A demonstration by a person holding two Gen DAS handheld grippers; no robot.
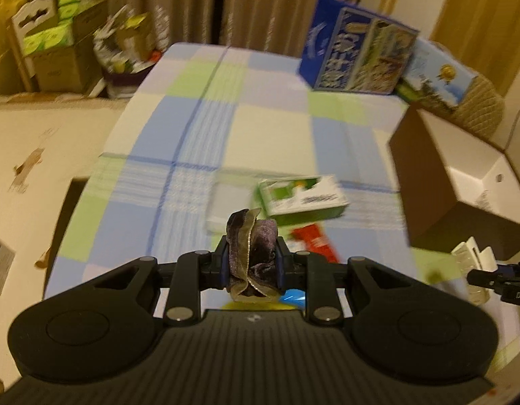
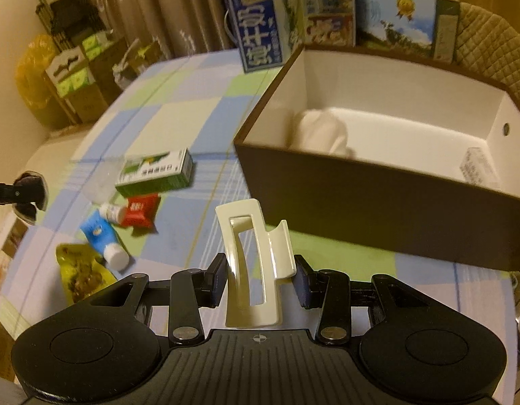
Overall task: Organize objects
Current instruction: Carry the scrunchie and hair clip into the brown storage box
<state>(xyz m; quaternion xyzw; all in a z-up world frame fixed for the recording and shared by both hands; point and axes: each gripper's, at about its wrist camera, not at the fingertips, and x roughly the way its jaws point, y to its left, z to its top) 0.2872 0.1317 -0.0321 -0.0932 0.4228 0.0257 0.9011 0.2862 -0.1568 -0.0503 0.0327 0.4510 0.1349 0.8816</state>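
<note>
The open brown cardboard box with a white inside (image 2: 371,182) stands on the table under a blue, green and white checked cloth (image 2: 179,111). In the box lie a rolled white cloth bundle (image 2: 322,131) near its left wall and a small white printed carton (image 2: 479,167) in the right corner. Behind the box a blue printed paper bag (image 2: 260,23) and a sky-blue picture carton (image 2: 401,17) stand upright.

Left of the box, well apart from it, small things lie in a loose group on the cloth: a green and white medicine carton (image 2: 155,173), a yellow-green snack pouch (image 2: 79,270), a blue tube with a white cap (image 2: 103,238), a red sachet (image 2: 138,211) and a small white tube (image 2: 111,212) touching the sachet.

The right gripper (image 2: 261,278) pinches a cream plastic hair claw clip (image 2: 251,263) in front of the box's near wall. The left gripper (image 1: 251,265) is clamped on a crumpled purple velvet scrunchie with gold edging (image 1: 251,253), held over the group of small things.
</note>
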